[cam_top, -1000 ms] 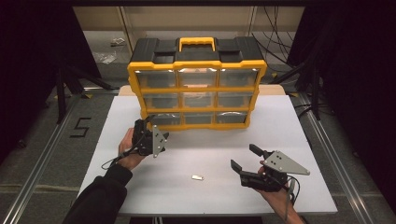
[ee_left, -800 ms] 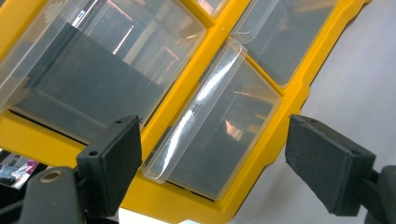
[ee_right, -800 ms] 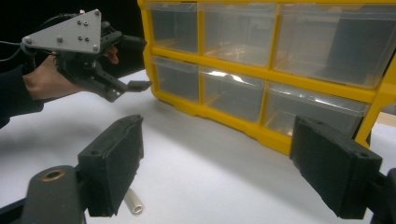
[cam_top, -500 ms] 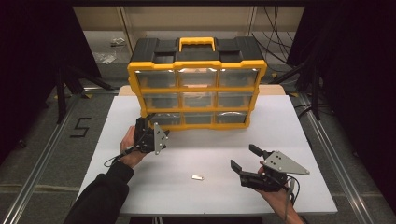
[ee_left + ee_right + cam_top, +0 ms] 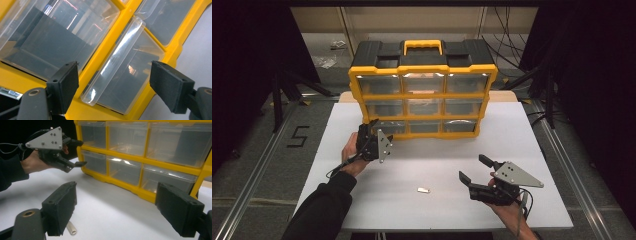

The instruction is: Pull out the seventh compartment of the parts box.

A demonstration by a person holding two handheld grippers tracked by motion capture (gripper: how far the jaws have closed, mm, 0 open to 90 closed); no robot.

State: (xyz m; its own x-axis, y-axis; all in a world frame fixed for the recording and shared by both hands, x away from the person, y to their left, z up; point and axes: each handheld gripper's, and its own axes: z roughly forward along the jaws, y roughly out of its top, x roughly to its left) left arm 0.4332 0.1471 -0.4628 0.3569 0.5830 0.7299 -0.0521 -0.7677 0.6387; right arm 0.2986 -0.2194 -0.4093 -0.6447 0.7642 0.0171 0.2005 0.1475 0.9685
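A yellow and black drawer organizer point(image 5: 422, 90) stands at the back of the white table point(image 5: 542, 150); it holds three rows of clear drawers. My left gripper point(image 5: 373, 131) is open at the bottom-left drawer point(image 5: 384, 126). In the left gripper view that drawer's clear handle point(image 5: 117, 62) lies between the spread jaws of the left gripper point(image 5: 117, 85) without touching them. My right gripper point(image 5: 474, 168) hovers open and empty over the table's front right. A small white tube point(image 5: 423, 190) lies on the table in front; it also peeks out beside the right gripper point(image 5: 119, 207) as the tube point(image 5: 71, 228).
The organizer point(image 5: 140, 157) has a yellow carry handle point(image 5: 422, 46) on top. The right gripper view shows the left gripper point(image 5: 81, 153) and a hand with a dark sleeve point(image 5: 10, 172). Bare table surface lies between the two grippers. Dark floor and metal rails point(image 5: 257, 165) flank the table.
My left gripper has edged slightly closer to the bottom-left drawer. The right gripper and the small tube have stayed put.
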